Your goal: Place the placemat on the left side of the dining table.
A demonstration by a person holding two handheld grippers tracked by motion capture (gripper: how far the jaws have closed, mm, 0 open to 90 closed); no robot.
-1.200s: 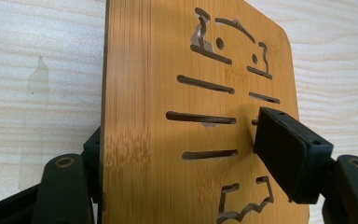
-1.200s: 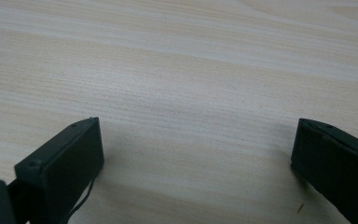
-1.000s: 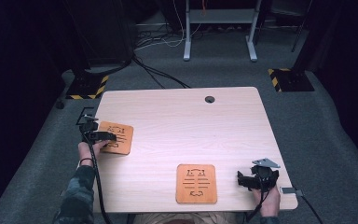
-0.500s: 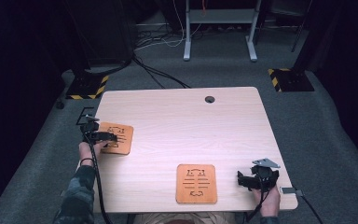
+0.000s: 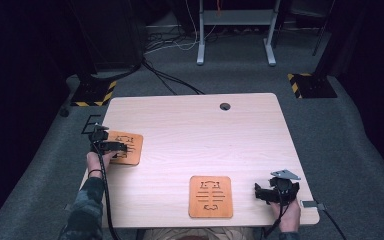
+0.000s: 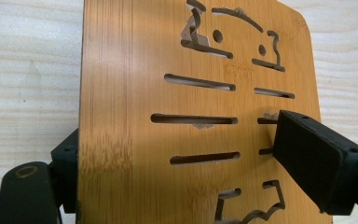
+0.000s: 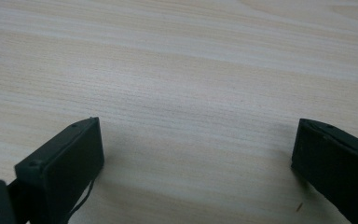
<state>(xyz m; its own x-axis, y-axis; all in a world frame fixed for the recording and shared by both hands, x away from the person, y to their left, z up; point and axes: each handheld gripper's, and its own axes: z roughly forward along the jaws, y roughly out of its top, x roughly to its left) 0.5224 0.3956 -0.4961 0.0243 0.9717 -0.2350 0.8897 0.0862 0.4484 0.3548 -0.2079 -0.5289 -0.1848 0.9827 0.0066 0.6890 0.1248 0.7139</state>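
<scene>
Two bamboo trivets lie on the desk [image 5: 180,130]. The left gripper [image 5: 114,146] at nine o'clock straddles one trivet [image 6: 168,116], jaws around its edges, seemingly clamped. Another trivet [image 5: 210,196] sits at six o'clock; the right gripper [image 7: 196,163] rests released beside it, likely waiting.

The table [image 5: 190,125] is pale, matt wood-grain laminate. Both cut-out boards [image 6: 168,93] [image 5: 210,196] are smooth, slightly glossy bamboo. The floor [image 5: 360,150] looks like grey carpet.

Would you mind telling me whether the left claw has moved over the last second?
No. The left claw sits over the same coaster near the table's left edge, no nearer the cable hole than before.
</scene>
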